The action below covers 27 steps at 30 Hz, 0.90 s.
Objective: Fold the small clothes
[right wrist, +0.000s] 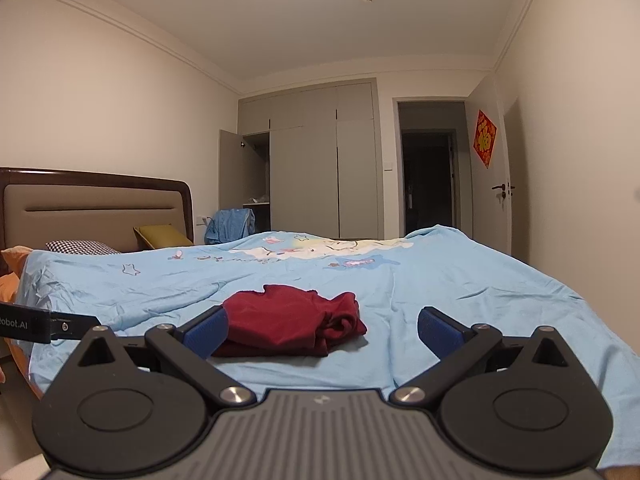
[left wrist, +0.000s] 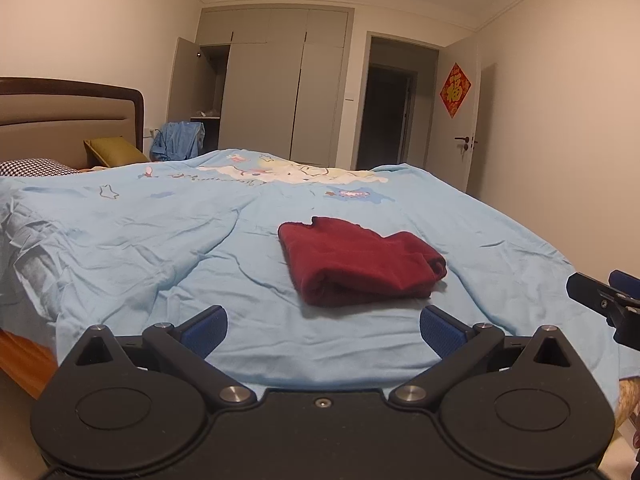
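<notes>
We see red garment (left wrist: 360,262) folded, lying on blue bedsheet (left wrist: 160,240), straight ahead of both claws, long axis left-right. Left gripper (left wrist: 323,330) and right gripper (right wrist: 322,330) both wide, empty, short of garment; neither clearly nearer.

A dark red garment (left wrist: 360,262) lies on a light blue cartoon-print bedcover (left wrist: 160,240); houndstooth pillow (left wrist: 36,167) behind.
</notes>
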### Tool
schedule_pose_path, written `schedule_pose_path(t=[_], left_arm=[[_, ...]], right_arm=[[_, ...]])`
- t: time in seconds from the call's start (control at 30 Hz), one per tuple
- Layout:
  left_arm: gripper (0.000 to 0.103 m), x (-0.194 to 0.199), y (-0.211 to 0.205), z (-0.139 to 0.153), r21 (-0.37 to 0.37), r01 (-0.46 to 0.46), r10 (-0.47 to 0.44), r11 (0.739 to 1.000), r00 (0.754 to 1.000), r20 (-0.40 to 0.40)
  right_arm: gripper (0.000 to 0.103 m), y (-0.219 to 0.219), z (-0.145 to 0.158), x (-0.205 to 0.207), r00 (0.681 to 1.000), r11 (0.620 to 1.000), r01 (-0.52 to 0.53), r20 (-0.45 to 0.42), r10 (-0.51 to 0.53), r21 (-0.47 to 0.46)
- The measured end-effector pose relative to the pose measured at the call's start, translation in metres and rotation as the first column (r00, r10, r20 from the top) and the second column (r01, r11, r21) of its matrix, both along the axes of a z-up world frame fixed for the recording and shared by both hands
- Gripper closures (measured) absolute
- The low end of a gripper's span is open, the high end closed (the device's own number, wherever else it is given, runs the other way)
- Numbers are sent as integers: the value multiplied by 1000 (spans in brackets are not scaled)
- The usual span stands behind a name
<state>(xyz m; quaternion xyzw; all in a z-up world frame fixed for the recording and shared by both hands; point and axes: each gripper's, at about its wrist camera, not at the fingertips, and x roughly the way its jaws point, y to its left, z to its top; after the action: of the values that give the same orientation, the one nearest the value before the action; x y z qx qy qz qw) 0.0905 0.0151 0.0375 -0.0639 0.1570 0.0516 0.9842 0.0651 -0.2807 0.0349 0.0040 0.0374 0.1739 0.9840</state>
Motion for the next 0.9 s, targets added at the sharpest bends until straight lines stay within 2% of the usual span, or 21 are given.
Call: schedule_pose_path(t=[0.2,0.4,0.9], left_arm=[[1,-17,-3,-10,10,-10,10,1000,1000,5],[1,-20,-7,-13,12,4,-4,1000,1000,8],[1,-19,-7,-14,2,0,0,1000,1000,2]], right_arm=[[0,0,-18,-20,1000,1000,12,-20,-12,-13],[0,-3,-18,-18,999,999,49,-16,-49,-5],[0,-5,-19,-16,998,999,52,-19,-52,-3]])
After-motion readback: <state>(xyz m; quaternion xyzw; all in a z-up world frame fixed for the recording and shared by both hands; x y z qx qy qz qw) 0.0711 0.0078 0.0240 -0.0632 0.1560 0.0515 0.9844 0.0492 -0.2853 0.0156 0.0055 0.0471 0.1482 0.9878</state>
